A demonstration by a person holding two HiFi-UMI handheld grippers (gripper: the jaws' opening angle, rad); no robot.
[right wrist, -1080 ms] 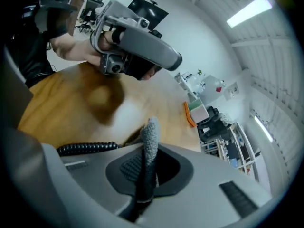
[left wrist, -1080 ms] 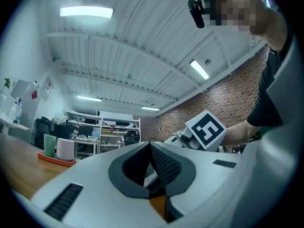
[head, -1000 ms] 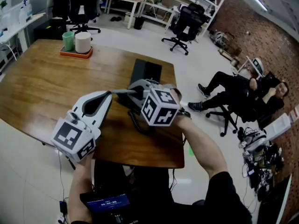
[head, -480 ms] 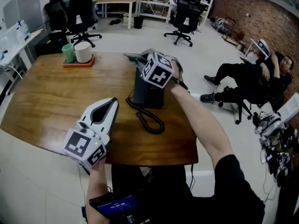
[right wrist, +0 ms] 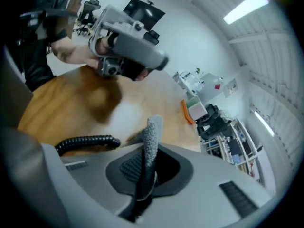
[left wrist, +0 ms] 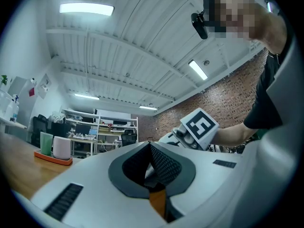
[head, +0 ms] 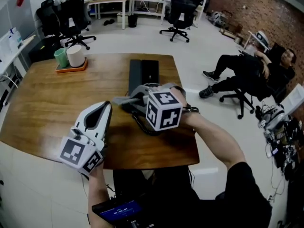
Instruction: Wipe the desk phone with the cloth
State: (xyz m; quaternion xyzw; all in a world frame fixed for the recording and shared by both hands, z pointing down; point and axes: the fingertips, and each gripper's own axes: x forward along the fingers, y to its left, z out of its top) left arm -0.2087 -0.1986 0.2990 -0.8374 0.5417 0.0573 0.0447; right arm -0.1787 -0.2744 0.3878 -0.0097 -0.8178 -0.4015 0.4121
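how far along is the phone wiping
Done: the cloth is clamped in the right gripper. In hand: that gripper holds it at the near end of the desk phone, beside the coiled cord; the left gripper is shut, empty, off to the side. Left: the pictures cannot show how much has been wiped; the phone's far end lies uncovered, so more passes probably remain.

grey cloth (right wrist: 151, 137), black desk phone (head: 142, 72), brown wooden table (head: 47, 99)

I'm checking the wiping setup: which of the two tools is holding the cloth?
The right tool, by the desk phone: its jaws are shut on the grey cloth. The left tool has its jaws together with nothing between them.
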